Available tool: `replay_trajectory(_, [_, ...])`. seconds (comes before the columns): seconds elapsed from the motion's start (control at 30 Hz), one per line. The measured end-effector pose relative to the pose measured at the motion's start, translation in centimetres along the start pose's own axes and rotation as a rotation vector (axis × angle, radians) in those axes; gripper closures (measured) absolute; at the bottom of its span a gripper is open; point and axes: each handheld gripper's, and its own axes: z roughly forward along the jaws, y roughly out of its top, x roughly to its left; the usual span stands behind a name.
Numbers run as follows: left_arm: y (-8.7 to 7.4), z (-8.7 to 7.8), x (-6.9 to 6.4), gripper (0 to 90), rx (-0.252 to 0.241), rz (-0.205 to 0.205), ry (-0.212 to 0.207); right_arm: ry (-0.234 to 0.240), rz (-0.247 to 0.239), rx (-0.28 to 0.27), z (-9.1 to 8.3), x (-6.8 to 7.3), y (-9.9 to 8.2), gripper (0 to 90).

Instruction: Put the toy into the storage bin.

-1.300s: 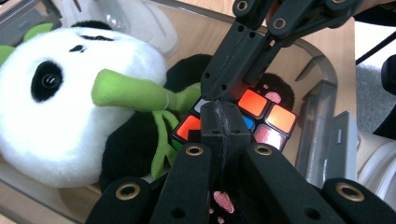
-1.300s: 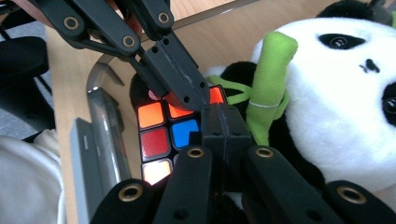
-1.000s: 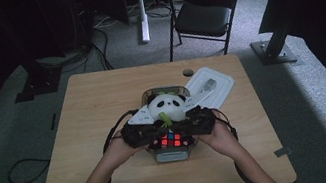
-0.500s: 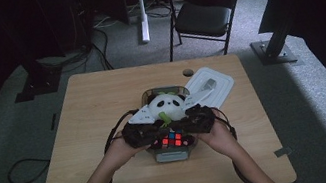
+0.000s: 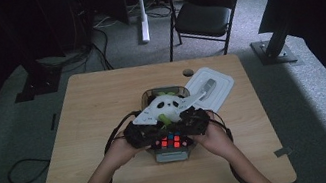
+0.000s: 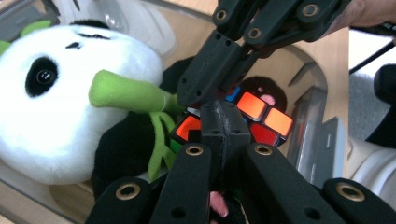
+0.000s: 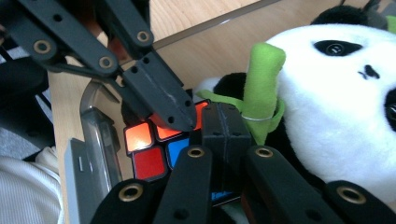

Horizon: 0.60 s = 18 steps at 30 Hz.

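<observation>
A clear plastic bin (image 5: 174, 156) on the wooden table (image 5: 102, 102) holds a black-and-white panda plush (image 5: 167, 105) and a colour cube (image 5: 170, 141) with red, orange and blue tiles. In the left gripper view the panda (image 6: 65, 121) has a green bamboo stalk (image 6: 126, 95) at its mouth, and the cube (image 6: 261, 112) lies just past my jaws. My left gripper (image 6: 225, 116) is shut with nothing in it, right over the cube. My right gripper (image 7: 225, 122) is also shut and empty, its tip next to the cube (image 7: 144, 156) and the panda (image 7: 336, 107). The two gripper tips nearly meet.
The bin's white lid (image 5: 212, 92) lies on the table to the bin's right. A black folding chair (image 5: 202, 11) stands beyond the far table edge. Cables trail from both grippers off the near edge. A small round hole (image 5: 188, 72) sits near the far edge.
</observation>
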Motion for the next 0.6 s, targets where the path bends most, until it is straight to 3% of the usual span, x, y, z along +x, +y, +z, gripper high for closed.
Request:
replay_trajectory(0.03, [0.0, 0.0, 0.0, 90.0, 0.000, 0.000, 0.000, 0.000, 0.000, 0.000, 0.0, 0.0, 0.0, 90.0])
replay_trajectory(0.1, [0.2, 0.1, -0.3, 90.0, 0.032, 0.038, 0.023, 0.008, 0.012, 0.000, 0.3, -0.1, -0.1, 90.0])
replay_trajectory(0.3, [0.5, 0.2, -0.3, 90.0, 0.042, 0.045, 0.023, 0.005, 0.025, -0.003, 0.3, -0.3, -0.3, 90.0])
replay_trajectory(0.33, [0.5, -0.1, -0.2, 90.0, 0.029, 0.040, 0.017, 0.008, 0.028, -0.004, 0.3, -0.2, -0.2, 90.0])
replay_trajectory(0.4, [0.4, -0.6, 0.1, 90.0, -0.021, 0.011, -0.019, 0.041, 0.039, -0.058, -0.5, -0.4, -0.2, 90.0])
replay_trajectory(0.43, [0.4, -1.5, 0.1, 90.0, -0.088, -0.024, -0.051, 0.043, 0.048, -0.084, -1.0, -0.4, -0.2, 90.0])
replay_trajectory(0.6, [0.6, -2.7, -0.5, 90.0, -0.130, -0.030, -0.030, 0.016, 0.045, -0.131, -3.1, -0.1, -0.2, 90.0])
